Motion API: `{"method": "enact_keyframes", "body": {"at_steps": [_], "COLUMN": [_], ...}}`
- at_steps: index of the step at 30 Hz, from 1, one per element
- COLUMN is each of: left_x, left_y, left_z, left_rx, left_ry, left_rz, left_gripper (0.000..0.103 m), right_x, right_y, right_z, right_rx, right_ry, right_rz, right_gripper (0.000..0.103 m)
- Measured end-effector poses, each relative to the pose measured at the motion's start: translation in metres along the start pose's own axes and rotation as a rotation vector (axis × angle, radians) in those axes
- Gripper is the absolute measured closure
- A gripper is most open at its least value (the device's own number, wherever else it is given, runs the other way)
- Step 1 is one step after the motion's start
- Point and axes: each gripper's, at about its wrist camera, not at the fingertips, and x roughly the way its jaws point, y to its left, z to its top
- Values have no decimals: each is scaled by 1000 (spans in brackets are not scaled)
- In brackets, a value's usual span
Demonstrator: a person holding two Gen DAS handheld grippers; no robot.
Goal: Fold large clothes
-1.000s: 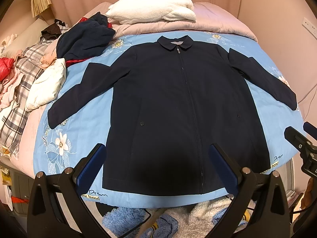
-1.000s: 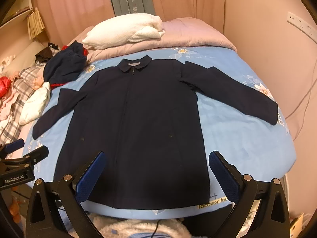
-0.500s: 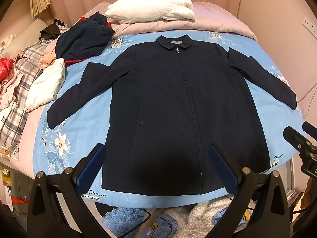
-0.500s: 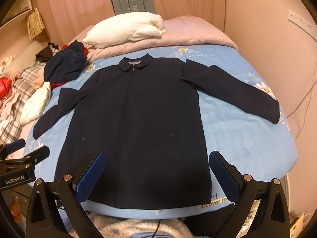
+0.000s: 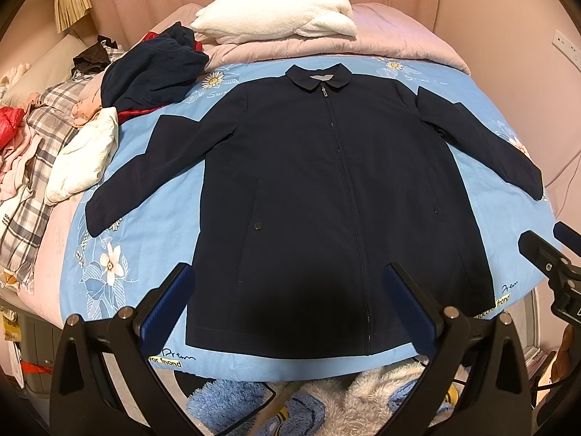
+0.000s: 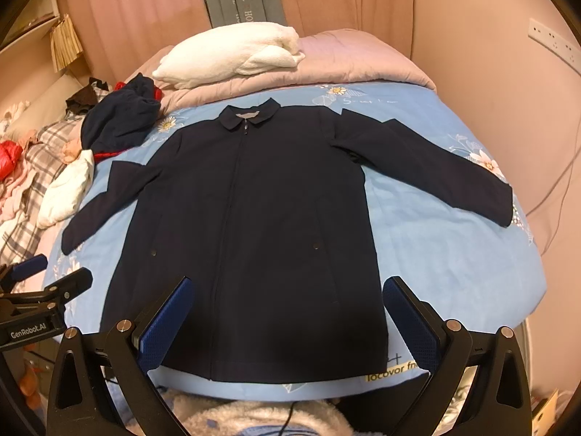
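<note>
Jacket [image 5: 326, 196]: dark navy, zipped to the collar, lying flat and face up on the blue floral sheet [image 5: 152, 254] that covers the bed. Collar points to 12 o'clock, hem to 6 o'clock near the bed's front edge. Both sleeves are spread out and angled down, one toward 8 o'clock, the other toward 4 o'clock. No fold is made in it yet. One snap button shows at each side pocket.

Left gripper [image 5: 287, 301]: claw wide open, holding nothing. It hangs over the hem at 6 o'clock in its own view; contact with the cloth cannot be confirmed. The blue pads [image 5: 165, 312] frame the lower part of the jacket.

Right gripper [image 6: 287, 309]: claw also wide open and empty, above the hem on the jacket's other side. In the right wrist view the left gripper shows at 9 o'clock; in the left wrist view the right gripper shows at 3 o'clock.

Surroundings: a white fluffy blanket [image 5: 276, 14] sits folded on a pink quilt [image 5: 399, 43] at 12 o'clock, beyond the collar. A bundled dark garment [image 5: 152, 69] lies at 10 o'clock, near the sleeve on that side. Just below it lies a white padded garment [image 5: 83, 156], and plaid cloth [image 5: 32, 167] is heaped at 9 o'clock. A fuzzy blue and white rug [image 5: 290, 399] shows at 6 o'clock below the bed edge.
</note>
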Motion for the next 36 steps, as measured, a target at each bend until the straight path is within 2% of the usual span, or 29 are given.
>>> {"method": "enact_keyframes", "body": {"at_steps": [8, 10, 12, 15, 16, 18, 21, 23, 25, 30, 33, 36], "left_x": [1, 5, 14, 35, 42, 56, 78, 91, 101, 130, 141, 145], "left_y": [-3, -2, 0, 7, 9, 15, 21, 20, 17, 15, 16, 13], "left_z": [2, 3, 5, 6, 6, 7, 9, 11, 15, 28, 36, 43], "left_rx": [0, -12, -44, -122, -153, -213, -303, -327, -329, -351, -381, -356], "left_ry": [3, 1, 7, 22, 16, -7, -51, -79, -84, -41, -22, -20], "left_rz": [-1, -30, -111, -248, -301, -387, -504, -546, -540, -579, -562, -524], "left_gripper": [0, 0, 0, 0, 0, 0, 0, 0, 0, 0, 0, 0], "right_x": [0, 1, 4, 17, 24, 34, 52, 66, 86, 121, 137, 155], "right_y": [-1, -1, -5, -20, -30, -47, -82, -110, -144, -219, -263, -295], "right_z": [0, -1, 0, -3, -7, -14, -25, -33, -40, -37, -28, -19], "right_rx": [3, 5, 12, 60, 95, 149, 251, 338, 445, 639, 751, 836], "right_ry": [3, 4, 3, 4, -16, -51, -116, -144, -161, -221, -246, -253], "right_rz": [5, 16, 54, 207, 282, 371, 447, 480, 511, 478, 421, 343], "right_gripper": [0, 0, 0, 0, 0, 0, 0, 0, 0, 0, 0, 0]}}
